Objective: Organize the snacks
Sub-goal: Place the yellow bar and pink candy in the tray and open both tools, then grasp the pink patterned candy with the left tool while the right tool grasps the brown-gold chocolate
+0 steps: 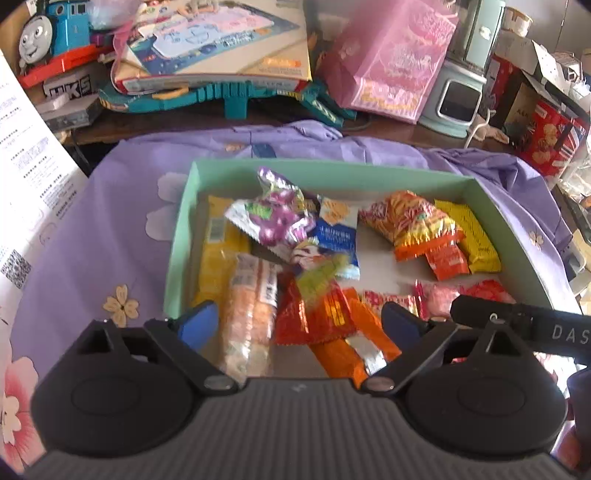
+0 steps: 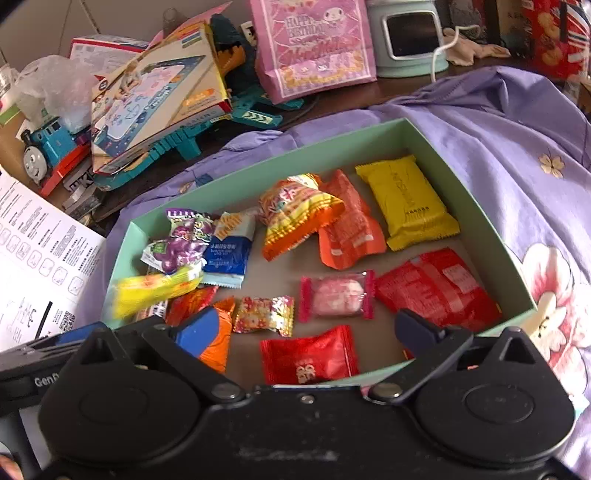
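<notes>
Both the left hand-held gripper (image 1: pixel 299 321) and right hand-held gripper (image 2: pixel 306 328) hover released, grasping nothing, over the snack-filled green box (image 2: pixel 436 147) at frame centre

Left tongs (image 1: pixel 301 325) agape; right tongs (image 2: pixel 308 332) agape

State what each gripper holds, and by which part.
Nothing. The left gripper and right gripper are both open above the mint-green cardboard box of snack packets.

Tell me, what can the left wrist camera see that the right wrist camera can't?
Only the left wrist view shows the long clear pack of orange biscuits by the left gripper. Only the right wrist view shows the red packet near the right gripper, plus the pink candy. Both show the green box, the purple grape packet and the toy train.
</notes>
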Demonstrator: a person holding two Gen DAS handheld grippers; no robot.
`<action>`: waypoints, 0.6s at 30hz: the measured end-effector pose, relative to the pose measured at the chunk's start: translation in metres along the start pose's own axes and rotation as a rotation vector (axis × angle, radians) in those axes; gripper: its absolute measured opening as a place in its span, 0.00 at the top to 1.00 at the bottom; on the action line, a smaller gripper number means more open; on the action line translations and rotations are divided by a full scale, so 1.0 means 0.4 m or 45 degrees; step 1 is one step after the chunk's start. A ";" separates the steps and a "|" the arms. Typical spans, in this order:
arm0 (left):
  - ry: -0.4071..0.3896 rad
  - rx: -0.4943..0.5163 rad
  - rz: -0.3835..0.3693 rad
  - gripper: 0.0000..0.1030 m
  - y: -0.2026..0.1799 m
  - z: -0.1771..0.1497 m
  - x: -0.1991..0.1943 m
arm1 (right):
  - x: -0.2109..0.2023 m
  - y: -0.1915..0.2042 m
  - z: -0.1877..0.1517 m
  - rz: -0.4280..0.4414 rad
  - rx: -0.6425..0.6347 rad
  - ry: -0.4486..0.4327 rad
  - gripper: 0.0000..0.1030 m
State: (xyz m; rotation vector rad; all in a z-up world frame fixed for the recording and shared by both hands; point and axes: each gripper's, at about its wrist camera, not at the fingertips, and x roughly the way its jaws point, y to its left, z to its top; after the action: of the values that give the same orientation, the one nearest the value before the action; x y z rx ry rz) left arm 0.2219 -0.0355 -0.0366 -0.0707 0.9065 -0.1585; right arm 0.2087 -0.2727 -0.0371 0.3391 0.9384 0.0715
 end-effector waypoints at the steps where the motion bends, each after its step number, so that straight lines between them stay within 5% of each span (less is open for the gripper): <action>1: 0.010 -0.003 -0.001 0.05 -0.001 -0.004 0.003 | 0.000 -0.002 -0.003 -0.003 0.006 0.002 0.00; 18: -0.004 0.001 0.013 0.00 -0.003 -0.043 -0.072 | -0.081 0.009 -0.043 0.003 -0.009 -0.026 0.00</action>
State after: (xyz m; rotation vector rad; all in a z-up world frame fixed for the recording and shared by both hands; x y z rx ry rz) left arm 0.1908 -0.0319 -0.0245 -0.0659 0.9037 -0.1490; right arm 0.1759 -0.2716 -0.0202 0.3342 0.9175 0.0736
